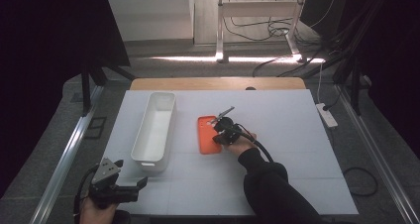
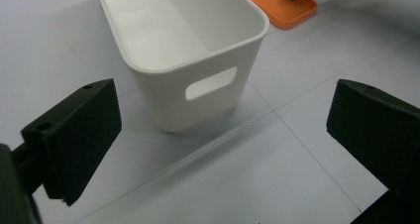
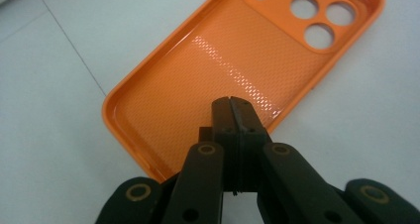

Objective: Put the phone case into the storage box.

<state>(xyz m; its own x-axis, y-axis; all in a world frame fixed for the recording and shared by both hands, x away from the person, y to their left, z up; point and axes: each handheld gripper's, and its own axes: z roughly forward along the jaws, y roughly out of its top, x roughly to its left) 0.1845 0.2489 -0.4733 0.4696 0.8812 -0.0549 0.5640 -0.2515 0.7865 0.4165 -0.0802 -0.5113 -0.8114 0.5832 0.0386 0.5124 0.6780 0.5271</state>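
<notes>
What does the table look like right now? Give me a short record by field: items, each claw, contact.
surface: white table
item 1: orange phone case, lying open side up, camera holes at its far end
item 2: white bin, empty, left of the case
right claw: shut, tips over the case's inner face; whether they touch it cannot be told
left claw: open, holding nothing, aimed at the bin's handle end

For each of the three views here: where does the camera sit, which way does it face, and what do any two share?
High view: above the near table edge, facing forward and down; both forearms, left gripper, right gripper.
Left gripper view: on that gripper, facing the white bin between open fingers.
Right gripper view: on that gripper, looking down past shut fingers onto the orange phone case.
All three share the case.
</notes>
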